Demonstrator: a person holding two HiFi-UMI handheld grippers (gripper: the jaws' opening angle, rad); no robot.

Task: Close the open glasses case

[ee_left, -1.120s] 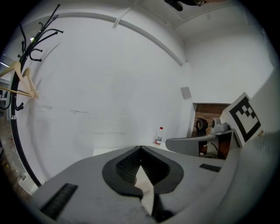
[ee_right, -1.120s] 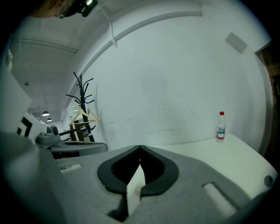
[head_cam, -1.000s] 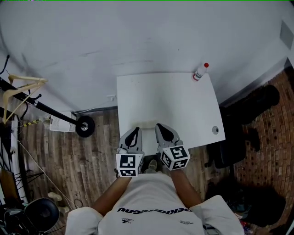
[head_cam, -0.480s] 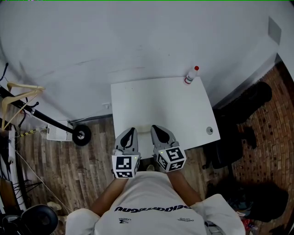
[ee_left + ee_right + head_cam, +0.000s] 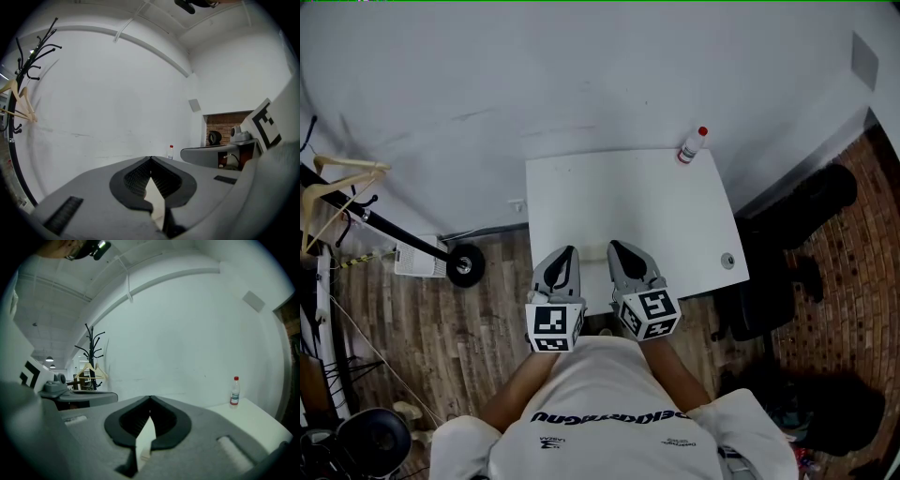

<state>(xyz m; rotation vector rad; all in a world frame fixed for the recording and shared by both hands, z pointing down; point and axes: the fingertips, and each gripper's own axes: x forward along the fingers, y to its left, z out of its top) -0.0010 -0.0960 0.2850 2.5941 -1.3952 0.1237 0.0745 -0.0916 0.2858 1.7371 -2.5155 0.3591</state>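
Observation:
No glasses case shows in any view. A white table (image 5: pixel 628 202) stands against the wall. My left gripper (image 5: pixel 568 250) and right gripper (image 5: pixel 615 247) lie side by side over its near edge, pointing at the wall. In the left gripper view the left gripper (image 5: pixel 150 158) has its jaws meeting at the tips, shut on nothing. The right gripper (image 5: pixel 150 398) looks the same in its own view, with its tips touching and empty. The strip of table between and under the grippers is partly hidden.
A small white bottle with a red cap (image 5: pixel 692 145) stands at the table's far right corner, also as bottle (image 5: pixel 235 391). A small round object (image 5: pixel 727 261) lies near the right edge. A coat rack with a wooden hanger (image 5: pixel 342 178) stands left; a dark chair (image 5: pixel 769 300) is at right.
The head view has shifted a little. Both grippers stay side by side at the table's near edge, edged slightly farther over it. Their jaws look unchanged.

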